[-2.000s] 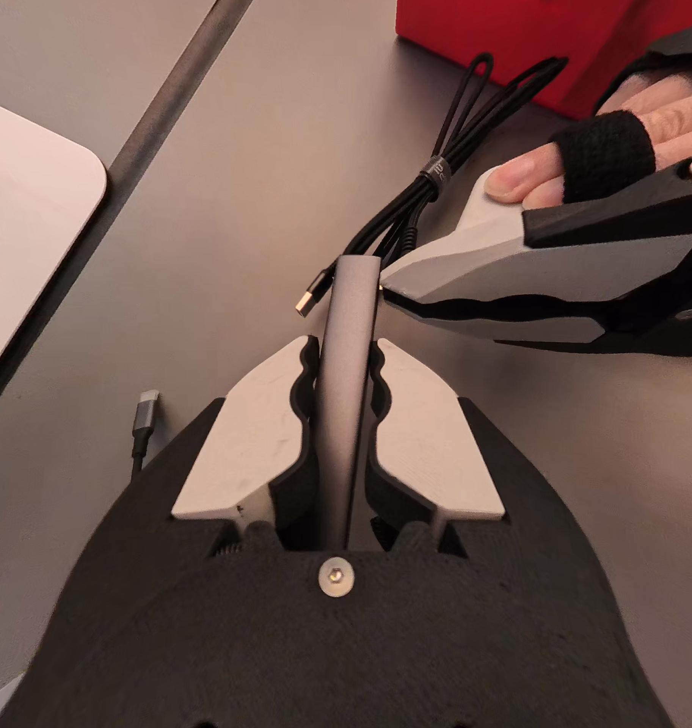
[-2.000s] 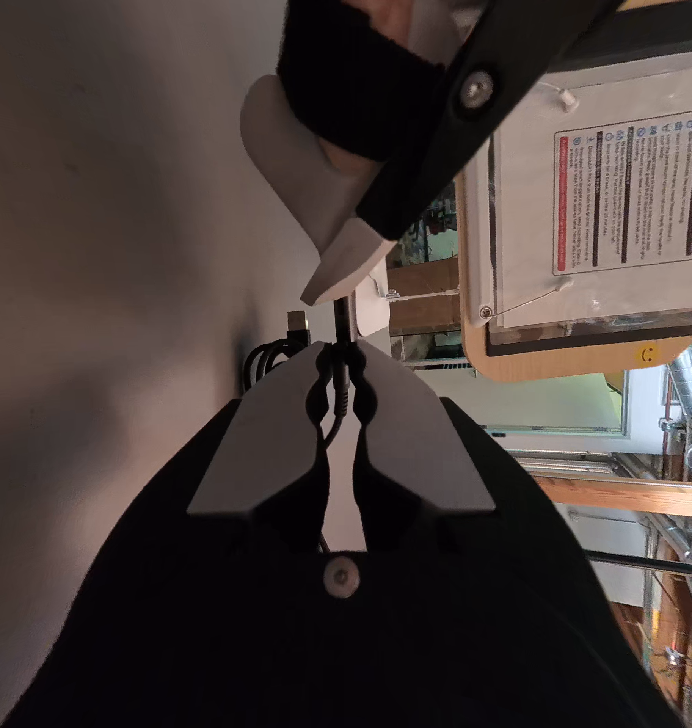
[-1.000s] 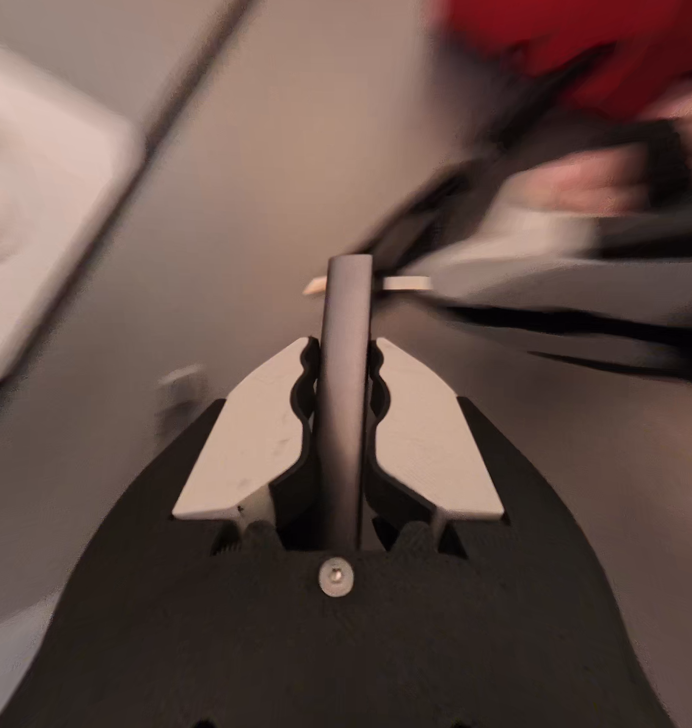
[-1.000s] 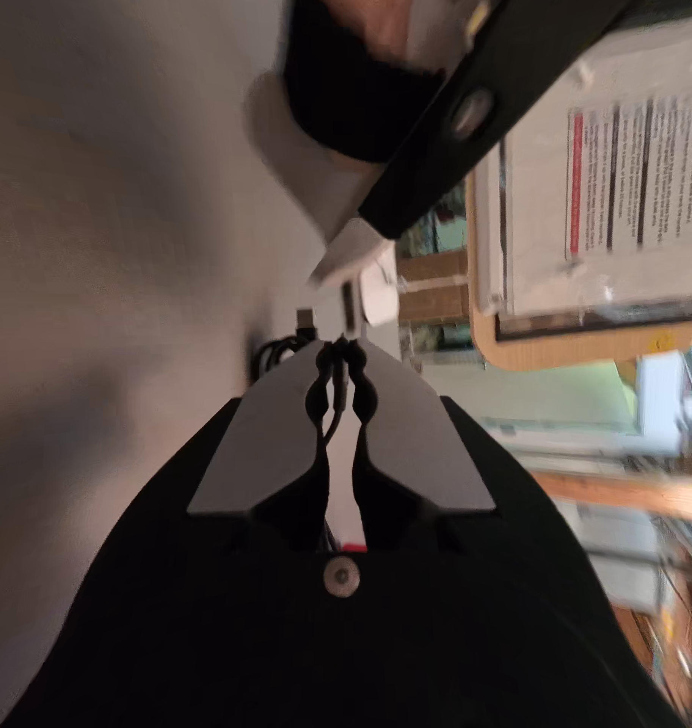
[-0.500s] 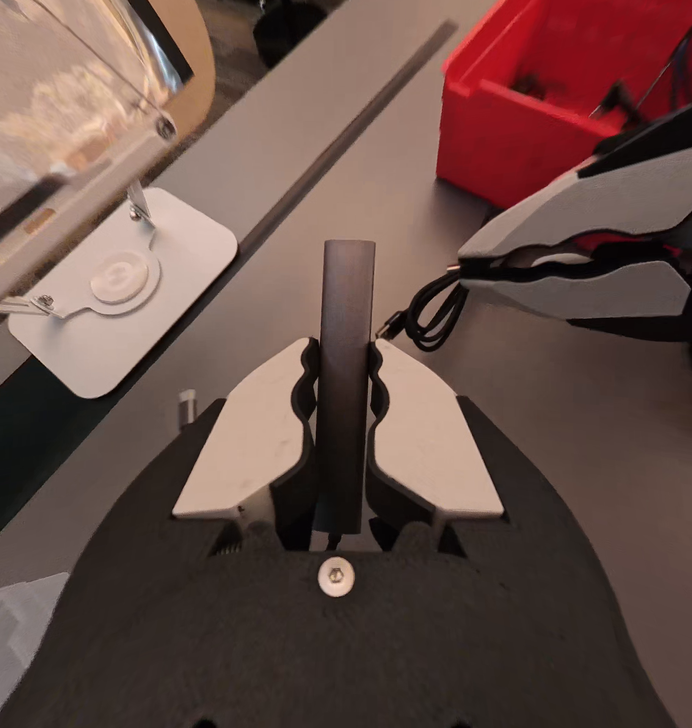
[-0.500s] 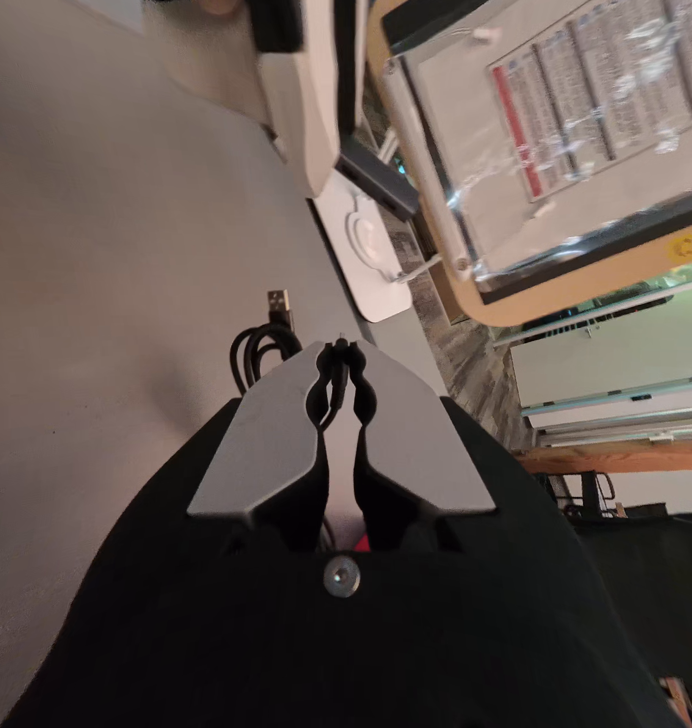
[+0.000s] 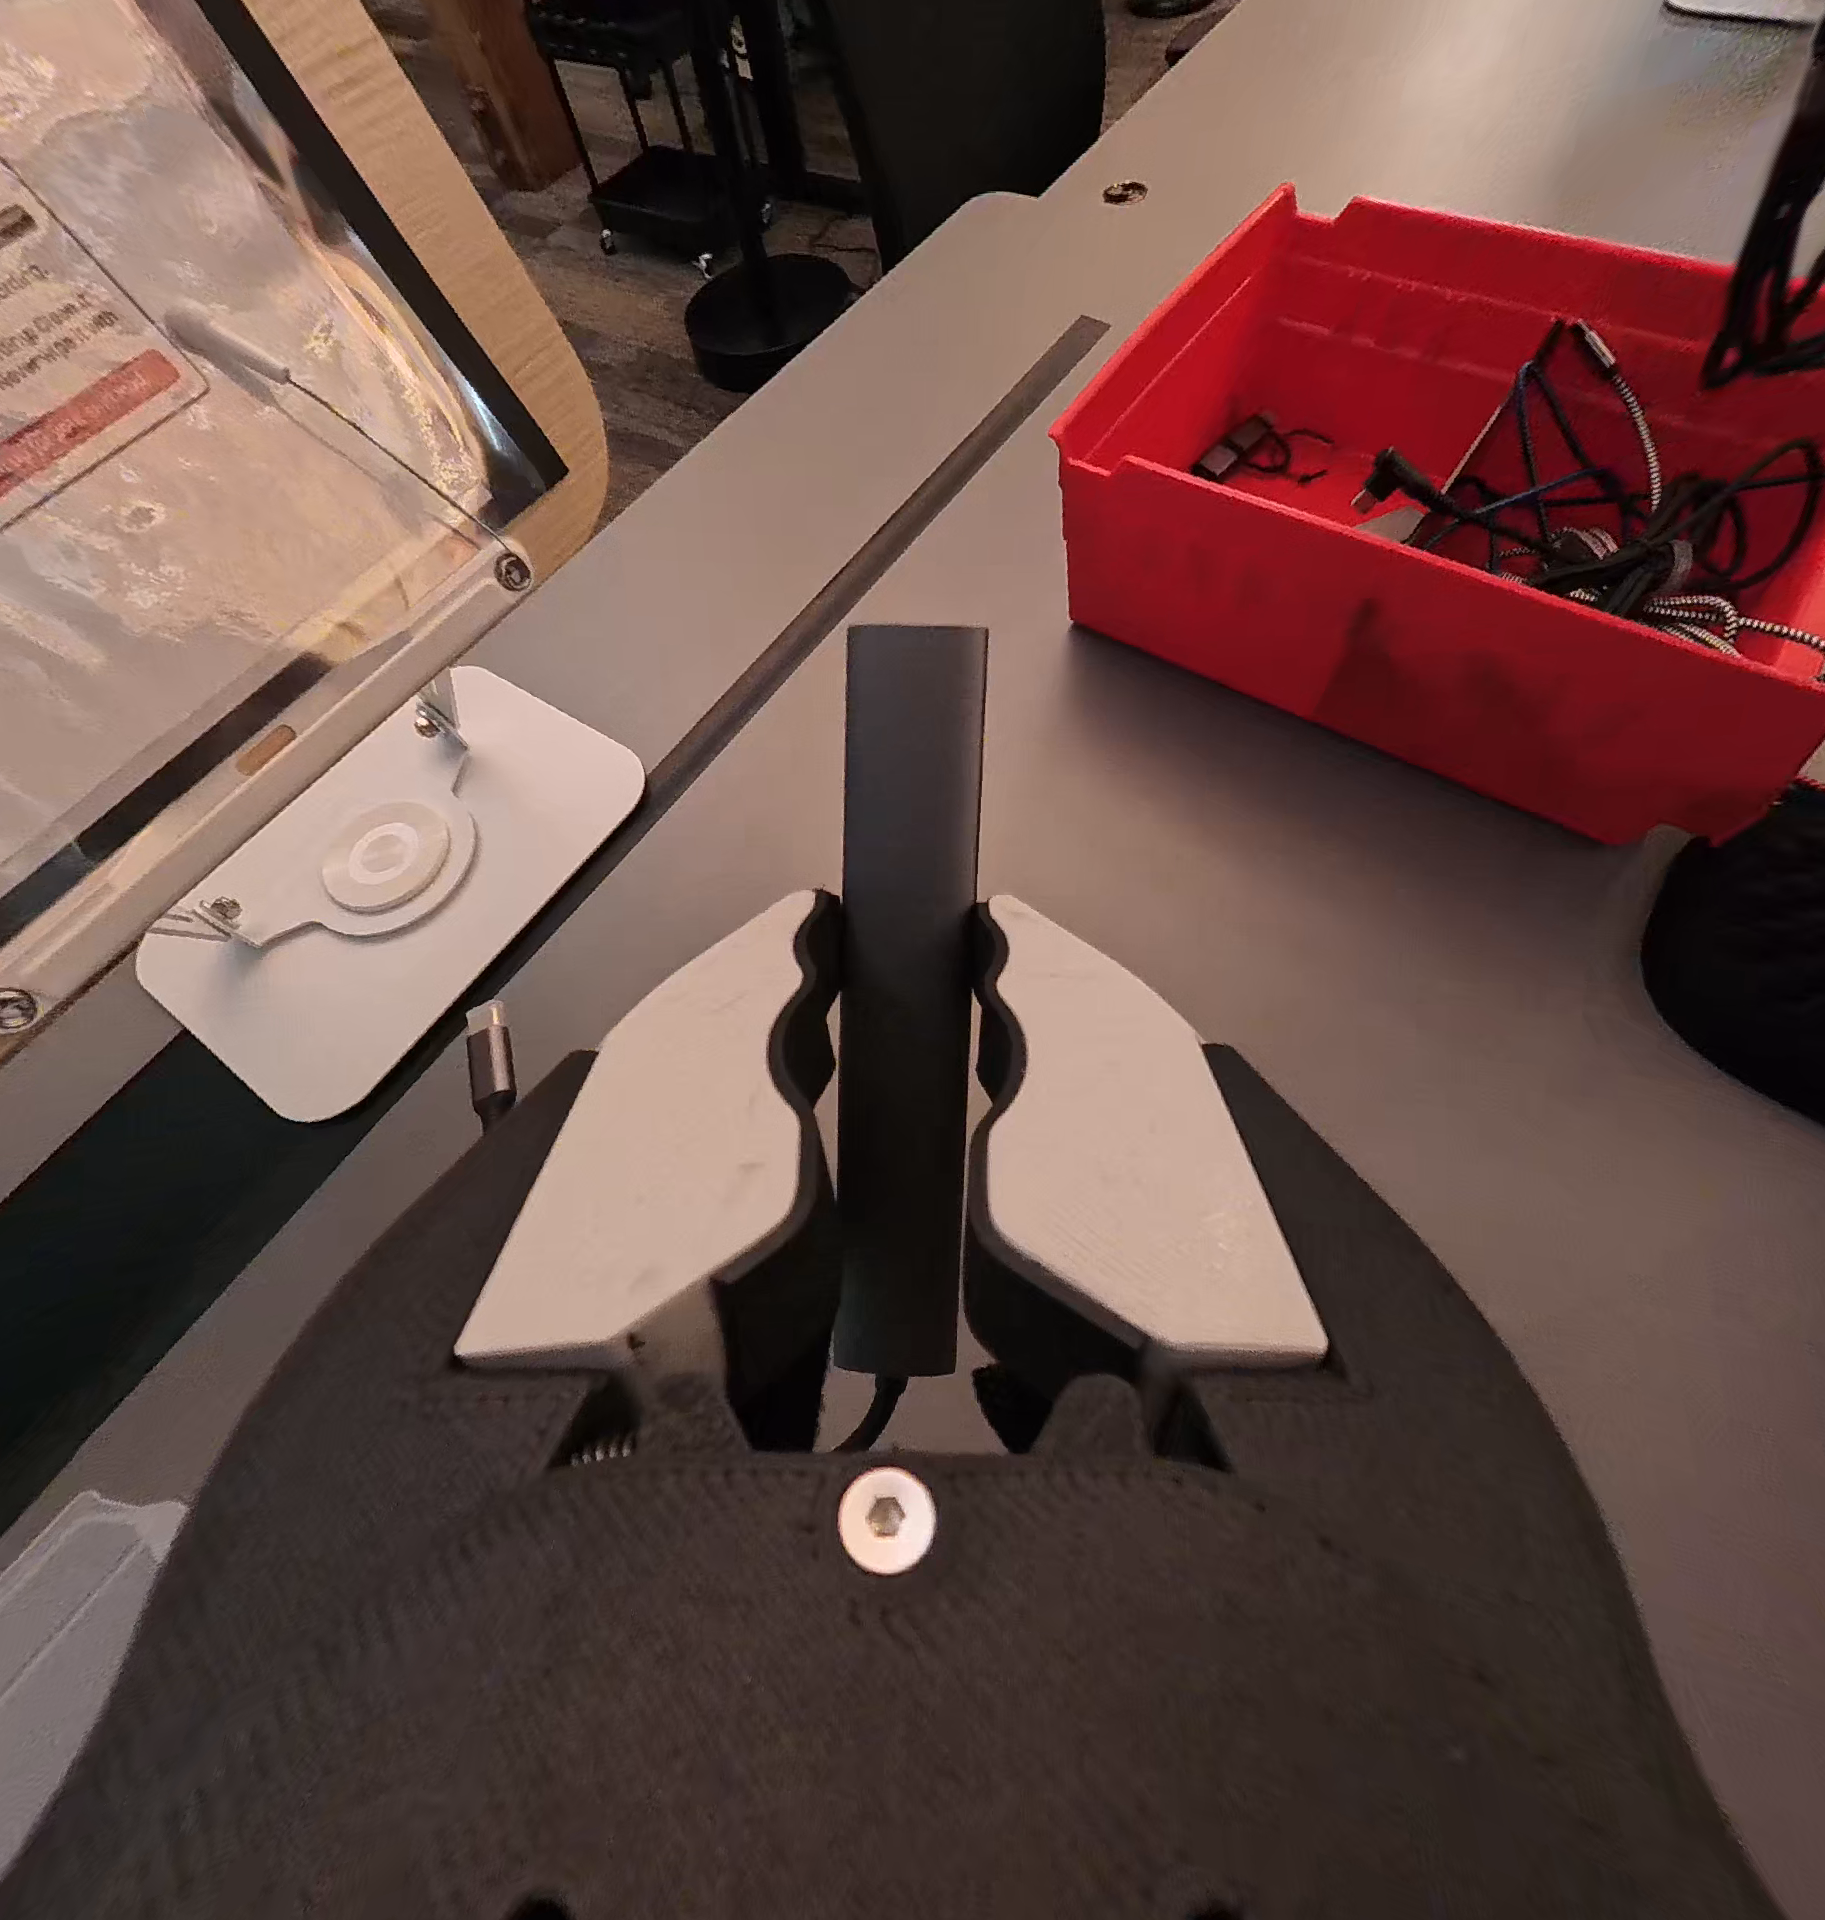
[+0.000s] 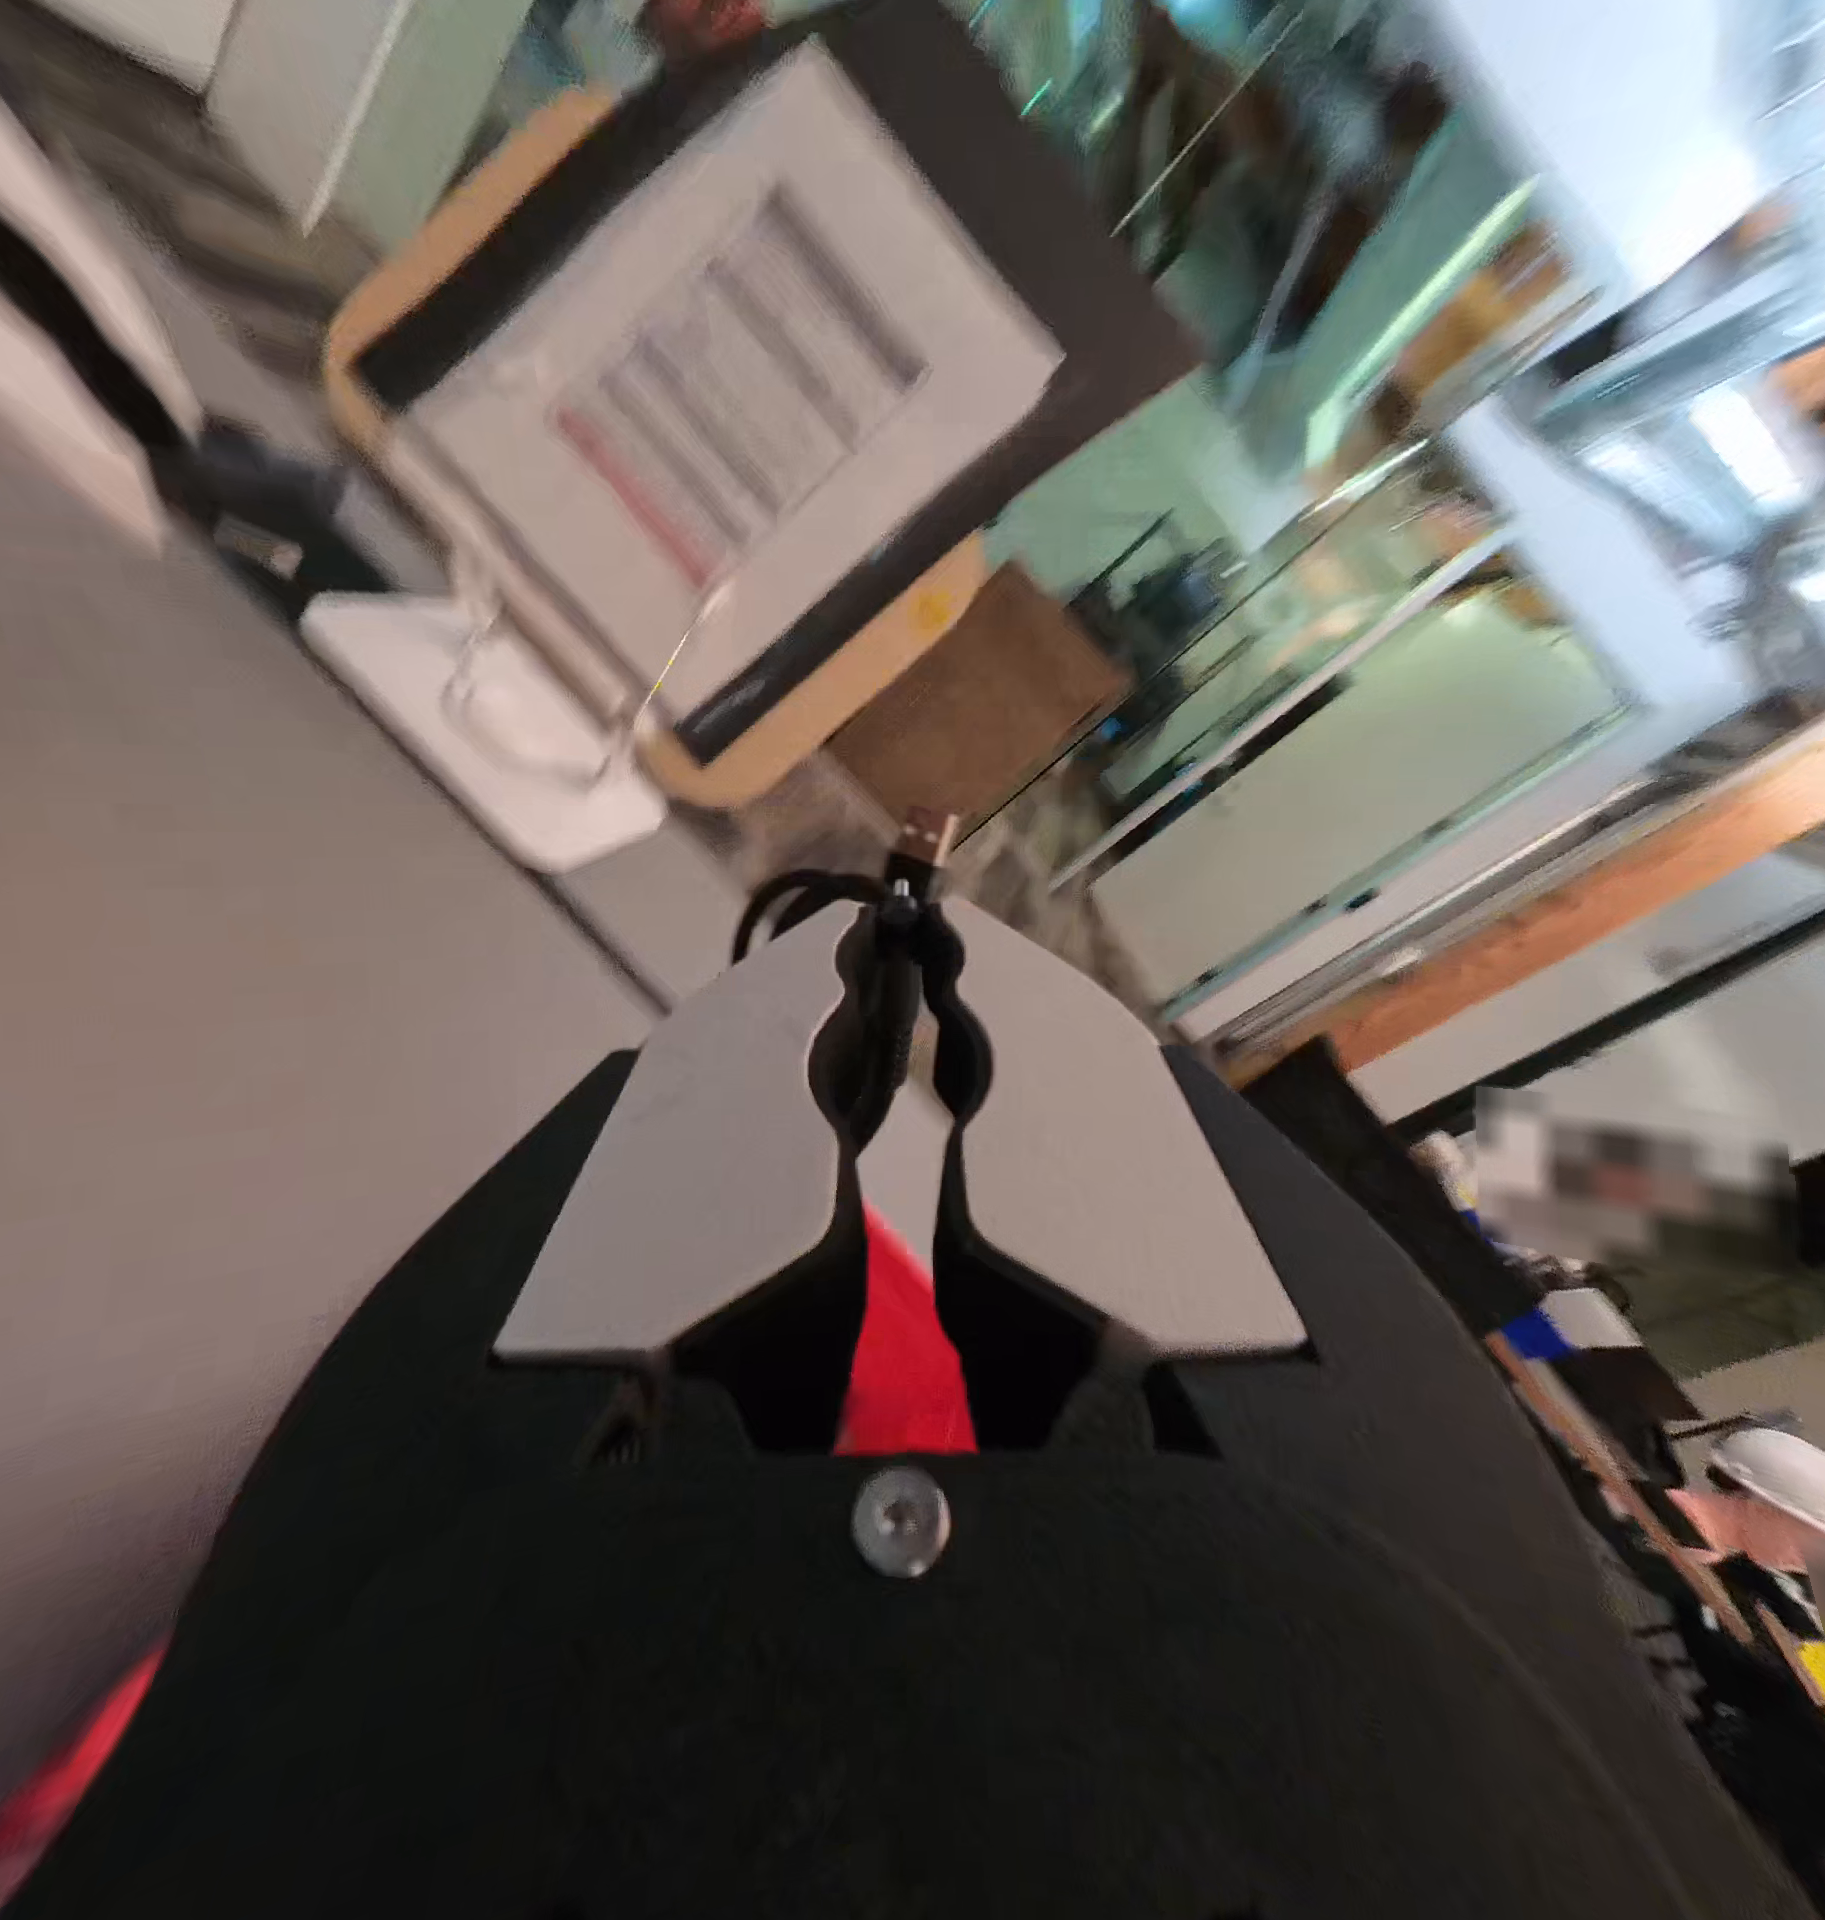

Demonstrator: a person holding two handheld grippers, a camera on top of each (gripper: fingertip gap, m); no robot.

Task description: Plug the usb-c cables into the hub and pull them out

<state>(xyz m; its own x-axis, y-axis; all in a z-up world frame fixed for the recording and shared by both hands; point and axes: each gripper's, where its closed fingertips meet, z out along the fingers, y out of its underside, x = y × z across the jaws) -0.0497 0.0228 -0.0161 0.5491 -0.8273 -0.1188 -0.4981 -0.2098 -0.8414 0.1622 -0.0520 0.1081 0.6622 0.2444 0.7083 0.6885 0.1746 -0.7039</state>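
Two grippers: both clenched.
Left gripper (image 7: 906,925): hub (image 7: 913,831) is clamped.
Right gripper (image 8: 903,920): cable (image 8: 887,997) is pinched.

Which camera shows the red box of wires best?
The left wrist view: the red bin sits sharp on the table, open top showing tangled cables. The right wrist view is blurred and shows only a red strip behind the gripper's fingers.
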